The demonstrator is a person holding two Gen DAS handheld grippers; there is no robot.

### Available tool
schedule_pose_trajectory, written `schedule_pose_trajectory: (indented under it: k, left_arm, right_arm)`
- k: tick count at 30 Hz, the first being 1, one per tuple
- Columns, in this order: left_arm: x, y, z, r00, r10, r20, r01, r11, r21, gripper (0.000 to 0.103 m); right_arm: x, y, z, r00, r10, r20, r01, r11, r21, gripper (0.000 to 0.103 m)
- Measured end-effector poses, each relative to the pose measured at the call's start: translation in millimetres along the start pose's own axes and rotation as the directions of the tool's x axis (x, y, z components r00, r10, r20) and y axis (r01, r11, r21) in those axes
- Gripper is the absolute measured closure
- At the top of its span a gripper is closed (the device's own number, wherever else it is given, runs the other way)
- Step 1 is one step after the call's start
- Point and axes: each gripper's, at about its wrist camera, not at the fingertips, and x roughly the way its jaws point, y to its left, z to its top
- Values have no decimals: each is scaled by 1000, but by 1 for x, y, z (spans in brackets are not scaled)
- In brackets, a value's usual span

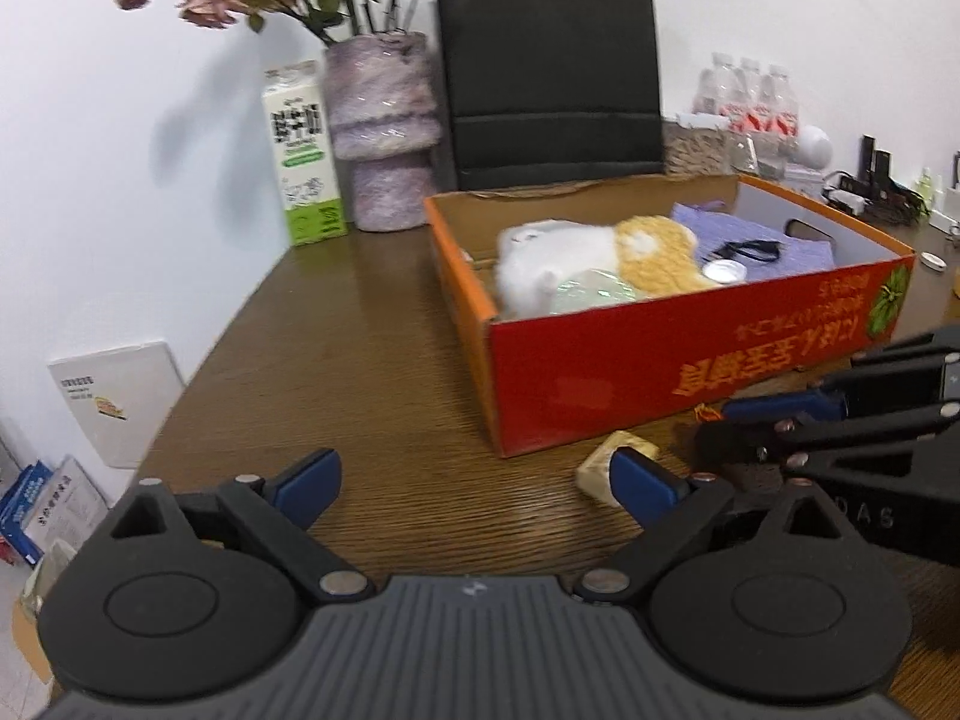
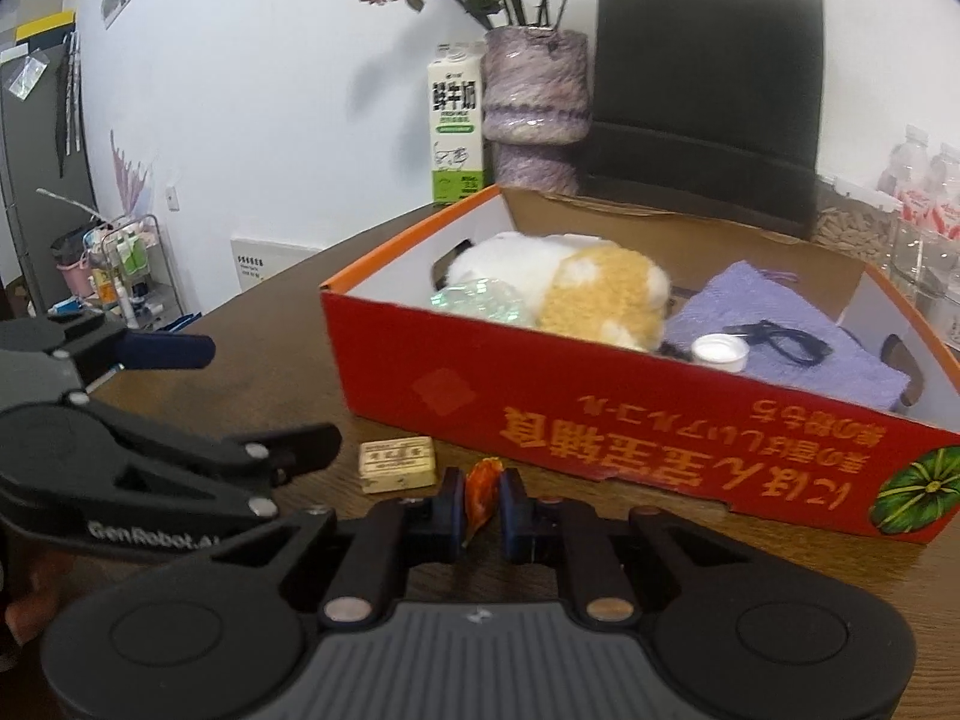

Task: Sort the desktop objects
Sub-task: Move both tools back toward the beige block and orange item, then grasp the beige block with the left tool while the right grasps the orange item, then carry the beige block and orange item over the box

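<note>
Between the blue pads of the right gripper (image 2: 482, 507), pressed almost together, sat a small orange packet (image 2: 482, 489), pinched upright just above the wooden table (image 1: 360, 360). Just beside it, toward the table's left side, lay a small tan block with printed faces (image 2: 397, 463), flat on the wood and apart from the packet. The left gripper (image 1: 474, 483) hovered low over the table with its jaws spread wide and nothing between them; its right pad (image 1: 645, 489) stood just in front of the tan block, and whether it touched could not be told. Behind both grippers stood a red cardboard box (image 2: 600, 420), open on top. Inside it lay a white and yellow plush toy (image 2: 576, 288), a clear crumpled wrapper (image 2: 486, 300), a purple cloth (image 2: 798, 348), a black cable (image 2: 786, 339) on the cloth, and a small white cap (image 2: 720, 353). Along the table's far edge, by the wall, stood a milk carton (image 1: 303, 156), a purple vase of dried roses (image 1: 384, 120) and a black paper bag (image 1: 552, 72).
</note>
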Motion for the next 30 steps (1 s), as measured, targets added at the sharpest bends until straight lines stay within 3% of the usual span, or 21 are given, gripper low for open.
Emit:
schedule_pose_trajectory:
  k: [9,17,24,30]
  left_arm:
    - [19,-23,6,996,-74,-54,75,997,4,31]
    - [24,-32,5,989,-132,-59,130,991,-33,81]
    - [16,-37,3,987,-148,-55,143,986,-84,82]
    - [-2,-44,7,990,-143,-4,142,984,-106,82]
  right_arm:
    - [-10,-29,-4,1000,-16,16,15,1000,24,92]
    - [-18,-42,-9,999,-15,29,14,999,32,92]
    - [-28,-40,-10,998,-15,59,13,999,30,92]
    - [-41,-43,-10,995,-20,101,16,999,44,92]
